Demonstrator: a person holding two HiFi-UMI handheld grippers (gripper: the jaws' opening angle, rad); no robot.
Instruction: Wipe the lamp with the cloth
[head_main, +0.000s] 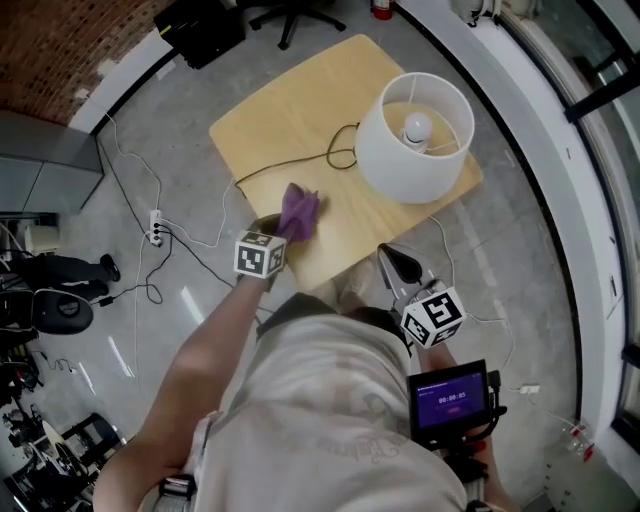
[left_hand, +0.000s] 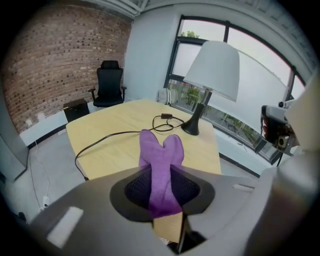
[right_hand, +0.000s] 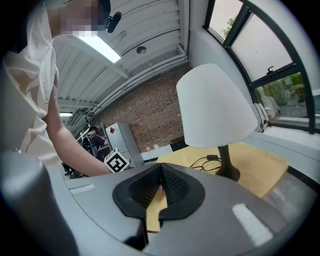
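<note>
On the pale wooden table, we are recording the lamp standing toward two o'clock and the purple cloth toward seven o'clock. The left gripper is pinching the cloth between its jaws. The right gripper is keeping its jaws pressed together.

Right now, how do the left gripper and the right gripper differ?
The left gripper's jaws are clamped on the purple cloth; the right gripper's jaws meet with nothing between them. The left gripper reaches out over the table, while the right gripper is held back at the table's near edge. Both point toward the lamp.
</note>
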